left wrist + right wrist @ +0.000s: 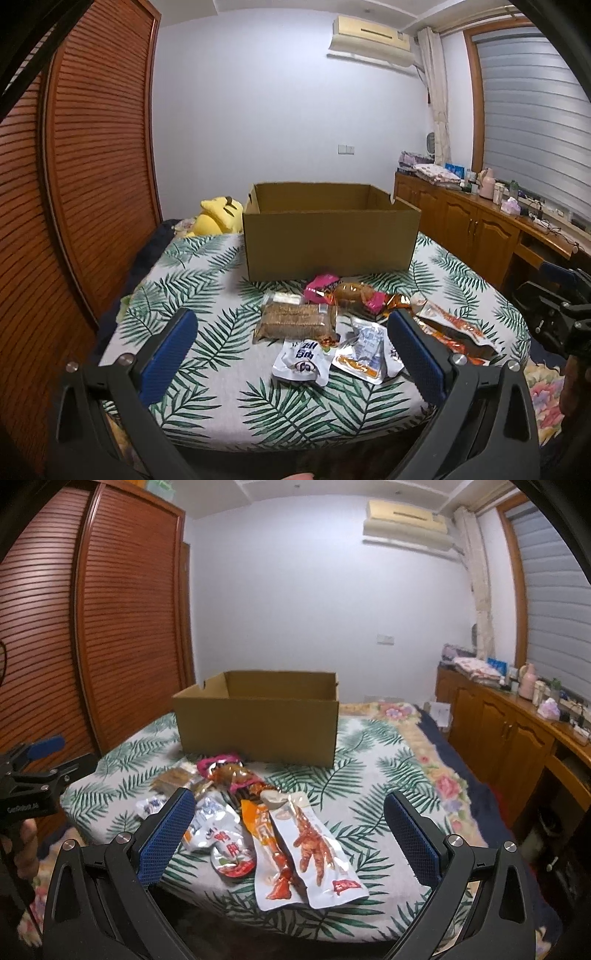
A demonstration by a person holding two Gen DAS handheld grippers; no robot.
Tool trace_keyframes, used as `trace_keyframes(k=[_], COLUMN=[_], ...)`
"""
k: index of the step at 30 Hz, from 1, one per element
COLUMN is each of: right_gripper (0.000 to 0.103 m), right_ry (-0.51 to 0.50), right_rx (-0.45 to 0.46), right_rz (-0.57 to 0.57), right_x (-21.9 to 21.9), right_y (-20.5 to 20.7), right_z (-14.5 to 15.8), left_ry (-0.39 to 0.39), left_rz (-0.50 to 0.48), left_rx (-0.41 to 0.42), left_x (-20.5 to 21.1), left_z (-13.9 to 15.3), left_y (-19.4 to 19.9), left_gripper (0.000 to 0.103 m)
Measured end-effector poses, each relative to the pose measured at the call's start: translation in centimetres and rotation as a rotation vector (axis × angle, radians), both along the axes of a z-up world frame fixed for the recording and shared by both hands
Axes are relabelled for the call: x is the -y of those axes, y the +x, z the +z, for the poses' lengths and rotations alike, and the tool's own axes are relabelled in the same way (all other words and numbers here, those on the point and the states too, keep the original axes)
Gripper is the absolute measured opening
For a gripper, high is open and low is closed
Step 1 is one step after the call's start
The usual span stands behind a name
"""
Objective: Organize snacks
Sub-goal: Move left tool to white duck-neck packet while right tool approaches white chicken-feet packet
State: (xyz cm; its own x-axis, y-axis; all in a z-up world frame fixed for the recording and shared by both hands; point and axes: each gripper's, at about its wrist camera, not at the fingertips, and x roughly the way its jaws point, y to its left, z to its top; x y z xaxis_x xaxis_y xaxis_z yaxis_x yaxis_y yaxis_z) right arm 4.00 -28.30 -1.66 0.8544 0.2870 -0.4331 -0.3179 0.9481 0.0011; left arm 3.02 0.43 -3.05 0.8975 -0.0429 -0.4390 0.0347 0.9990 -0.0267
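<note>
An open cardboard box (pixel 328 240) is sitting in the middle of the left wrist frame on a leaf-print bedspread (pixel 207 266), and the snacks are lying in a loose heap just in front of it. In that heap, a clear pack of brown crackers (pixel 293 321) is resting at centre, with a pink wrapper (pixel 320 286) and an amber-coloured packet (pixel 351 293) above it near the box wall, and two white foil pouches (pixel 303 360) lying below it toward the lower middle. The left gripper (pixel 291 334) is hovering with its blue-padded fingers (pixel 168 350) spread wide, gripping nothing. In the right wrist frame, the right gripper (pixel 290 816) is likewise standing wide apart and empty, and a clear chicken-foot pack (pixel 314 845) is lying at lower centre beside what appears to be a second, similar red-printed pack (pixel 273 864), the two overlapping. A yellow plush toy (pixel 218 218) is sitting left of the box, partly hidden behind it, and wooden slatted doors (pixel 99 147) are filling the left of the frame.
</note>
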Motion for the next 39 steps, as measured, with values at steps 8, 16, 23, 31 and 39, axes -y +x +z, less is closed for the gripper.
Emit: trace_keyframes(k=[8,16,23,31,39], right_gripper=[0.095,0.086,0.080,0.075,0.066], right_ry=[-0.060,-0.079,-0.071,-0.073,-0.040], right_rx=[-0.138,-0.323,-0.430,-0.480,-0.507], right_rz=[0.086,0.166,0.185,0.195,0.205], right_x=[0.3,0.0,-0.1,0.2,1.1], right_y=[3.7,8.3,10.8,12.4,13.9], right_z=[-2.6,-5.7,-8.1,-9.1,-8.8], left_ry=[-0.037,-0.075,-0.090,-0.104,-0.107], left_rz=[-0.051,-0.098,-0.130,-0.155,-0.166], left_rx=[-0.090,-0.190,-0.281,-0.321,-0.364], left_x=[-0.6,-0.4,-1.1,-1.3,-1.8], left_z=[-2.5,-5.2,-7.3,-7.8,-8.5], left_y=[3.3,6.2,8.6,9.3,10.5], left_gripper=[0.103,0.103,0.098,0.090,0.076])
